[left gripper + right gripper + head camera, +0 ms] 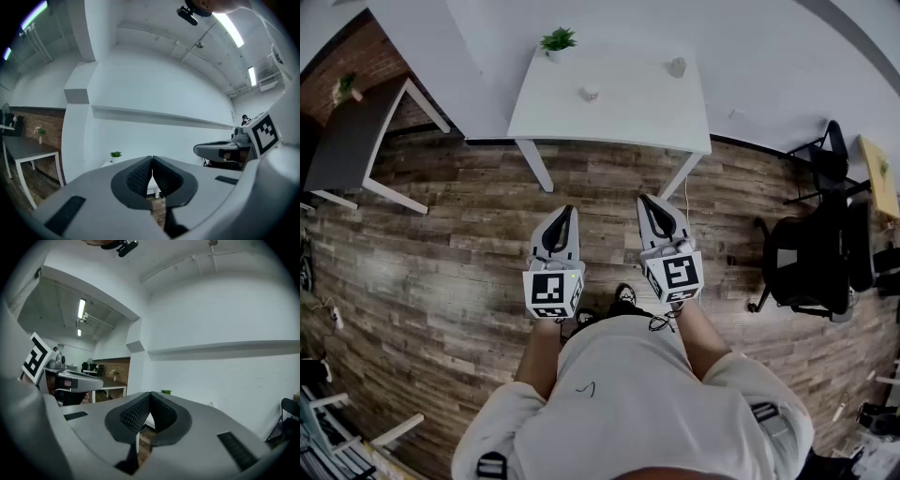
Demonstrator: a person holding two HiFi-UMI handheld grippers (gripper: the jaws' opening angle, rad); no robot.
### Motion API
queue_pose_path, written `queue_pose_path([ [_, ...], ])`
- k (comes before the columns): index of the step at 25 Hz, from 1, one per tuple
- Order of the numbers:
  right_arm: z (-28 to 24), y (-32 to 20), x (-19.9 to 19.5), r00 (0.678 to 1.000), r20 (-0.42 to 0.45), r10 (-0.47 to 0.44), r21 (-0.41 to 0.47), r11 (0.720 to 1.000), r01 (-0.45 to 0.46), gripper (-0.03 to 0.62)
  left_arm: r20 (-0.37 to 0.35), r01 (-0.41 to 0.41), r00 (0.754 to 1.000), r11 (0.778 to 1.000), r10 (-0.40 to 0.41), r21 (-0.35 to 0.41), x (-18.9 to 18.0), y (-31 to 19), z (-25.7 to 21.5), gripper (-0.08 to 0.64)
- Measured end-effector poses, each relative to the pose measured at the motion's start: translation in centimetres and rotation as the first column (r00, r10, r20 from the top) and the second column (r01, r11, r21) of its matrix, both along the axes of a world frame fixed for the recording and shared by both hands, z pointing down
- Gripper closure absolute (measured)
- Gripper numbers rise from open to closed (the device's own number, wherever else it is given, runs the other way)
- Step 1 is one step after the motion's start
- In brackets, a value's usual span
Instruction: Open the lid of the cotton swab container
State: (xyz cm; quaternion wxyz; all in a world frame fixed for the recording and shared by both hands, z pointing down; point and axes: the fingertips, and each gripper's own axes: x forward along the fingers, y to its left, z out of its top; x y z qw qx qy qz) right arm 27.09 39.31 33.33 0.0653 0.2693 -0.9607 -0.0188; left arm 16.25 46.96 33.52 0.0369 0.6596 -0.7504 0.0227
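Observation:
In the head view a white table [619, 117] stands ahead against the wall. On it lie a small white object [589, 92] and a small grey container-like object [677, 67]; they are too small to tell which is the cotton swab container. My left gripper [568, 210] and right gripper [646, 199] are held side by side over the wooden floor, well short of the table. Both are shut with nothing between the jaws, as the left gripper view [152, 159] and the right gripper view [150, 394] show. Both point level toward the wall.
A potted plant [558, 41] sits at the table's back left corner. A dark table [352, 136] stands at the left and black office chairs [811, 258] at the right. Wooden floor [441, 262] lies between me and the white table.

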Motion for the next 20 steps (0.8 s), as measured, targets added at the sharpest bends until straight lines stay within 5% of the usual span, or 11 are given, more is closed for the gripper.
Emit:
queue_pose_path([
  [11, 6.0, 3.7, 0.4, 0.997, -0.074, -0.030, -0.120, 0.993, 0.021, 0.594, -0.126, -0.058, 0.991, 0.989, 0.041, -0.139, 0.2, 4.6, 7.2, 0.540],
  [20, 8.6, 5.8, -1.3, 0.991, -0.120, -0.053, -0.152, 0.988, 0.034, 0.594, -0.150, -0.124, 0.984, 0.978, 0.099, -0.167, -0.8, 5.8, 9.5, 0.539],
])
